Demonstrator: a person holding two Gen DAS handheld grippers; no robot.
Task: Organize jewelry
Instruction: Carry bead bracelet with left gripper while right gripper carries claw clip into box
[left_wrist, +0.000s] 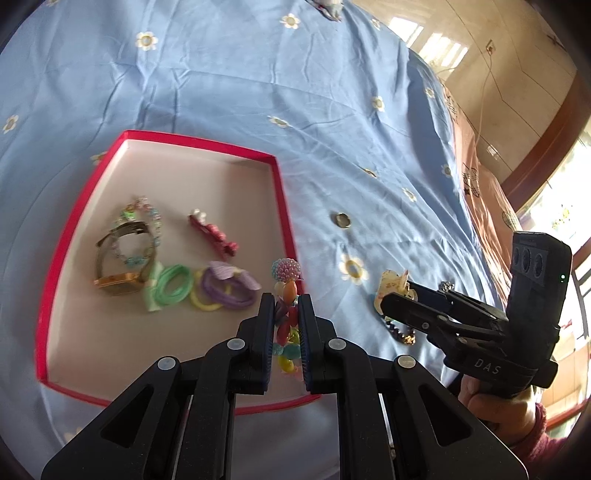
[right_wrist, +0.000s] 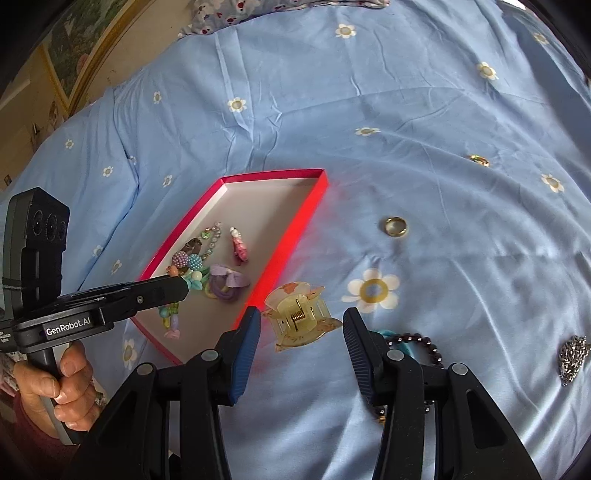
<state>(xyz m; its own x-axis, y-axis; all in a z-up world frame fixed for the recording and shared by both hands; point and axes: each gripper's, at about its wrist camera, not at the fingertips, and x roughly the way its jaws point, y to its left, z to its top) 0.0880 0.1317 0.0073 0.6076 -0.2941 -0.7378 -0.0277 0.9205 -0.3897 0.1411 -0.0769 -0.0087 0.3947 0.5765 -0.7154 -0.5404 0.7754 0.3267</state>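
Note:
A red box (left_wrist: 282, 206) (right_wrist: 314, 205) with a white floor lies on the blue bedsheet. Inside are a watch (left_wrist: 122, 266), a bead bracelet (left_wrist: 155, 221), a red hair clip (left_wrist: 214, 232) and hair ties (left_wrist: 173, 284). My left gripper (left_wrist: 287, 306) (right_wrist: 181, 286) is shut on a colourful bead bracelet (left_wrist: 286, 332) over the box's near right part. My right gripper (right_wrist: 301, 325) (left_wrist: 386, 301) is open around a yellowish claw clip (right_wrist: 299, 317) (left_wrist: 391, 284) on the sheet beside the box.
A gold ring (right_wrist: 396, 226) (left_wrist: 342, 220) lies on the sheet right of the box. A dark bead bracelet (right_wrist: 417, 343) and a silver chain (right_wrist: 572, 356) lie at the right. A small ornament (right_wrist: 479, 160) lies farther back. A pillow (right_wrist: 229, 11) sits at the far edge.

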